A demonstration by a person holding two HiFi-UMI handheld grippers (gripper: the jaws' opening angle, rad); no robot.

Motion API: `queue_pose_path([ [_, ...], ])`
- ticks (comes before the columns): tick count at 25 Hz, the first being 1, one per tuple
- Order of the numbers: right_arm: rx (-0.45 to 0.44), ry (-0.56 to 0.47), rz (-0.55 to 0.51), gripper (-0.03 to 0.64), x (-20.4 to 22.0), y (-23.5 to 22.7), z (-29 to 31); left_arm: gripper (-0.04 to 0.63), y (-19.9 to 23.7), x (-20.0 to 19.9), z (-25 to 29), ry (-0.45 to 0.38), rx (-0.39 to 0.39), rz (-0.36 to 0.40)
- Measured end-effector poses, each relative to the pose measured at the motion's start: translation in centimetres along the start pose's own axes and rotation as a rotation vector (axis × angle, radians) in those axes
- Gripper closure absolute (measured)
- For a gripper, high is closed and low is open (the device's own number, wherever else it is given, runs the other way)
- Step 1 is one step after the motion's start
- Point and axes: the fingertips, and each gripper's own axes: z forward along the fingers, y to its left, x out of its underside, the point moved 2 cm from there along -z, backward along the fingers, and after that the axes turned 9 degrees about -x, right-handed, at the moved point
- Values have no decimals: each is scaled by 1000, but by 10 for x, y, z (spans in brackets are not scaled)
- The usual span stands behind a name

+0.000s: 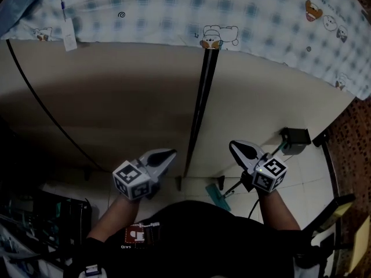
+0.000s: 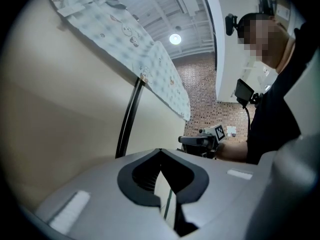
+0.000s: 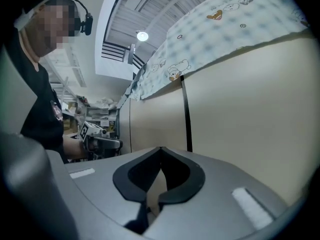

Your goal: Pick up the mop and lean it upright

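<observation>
In the head view the mop lies low on the tiled floor. Its teal head is near my body, and its thin handle slants up to the right, partly hidden behind my right gripper. My left gripper and right gripper are both held level in front of a beige panel, above the mop and apart from it. Both are shut with nothing between the jaws. The left gripper view shows its own closed tips and the right gripper across from it. The right gripper view shows closed tips and the left gripper.
A checked cloth with cartoon prints covers the top of the panel. A black vertical strip divides the panel. A dark box sits at the right by the handle's far end. Dark crates and clutter stand at the lower left.
</observation>
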Motion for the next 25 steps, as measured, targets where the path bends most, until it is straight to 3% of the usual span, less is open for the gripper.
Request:
queue_pose_path([
  [7, 66, 1, 11, 603, 1, 1, -13, 595, -2, -4, 7, -14, 78, 33],
  [10, 91, -18, 16, 603, -1, -5, -20, 595, 5, -7, 19, 0, 74, 30],
  [15, 81, -16, 2, 603, 1, -17, -48, 595, -25, -7, 37, -18, 101, 44],
  [18, 54, -59, 25, 603, -6, -28, -72, 595, -50, 1, 55, -11, 86, 68],
  [21, 4, -22, -39, 603, -4, -53, -111, 595, -86, 4, 85, -31, 41, 95],
  [25, -47, 2, -47, 603, -4, -96, -177, 595, -144, 14, 139, -77, -29, 52],
])
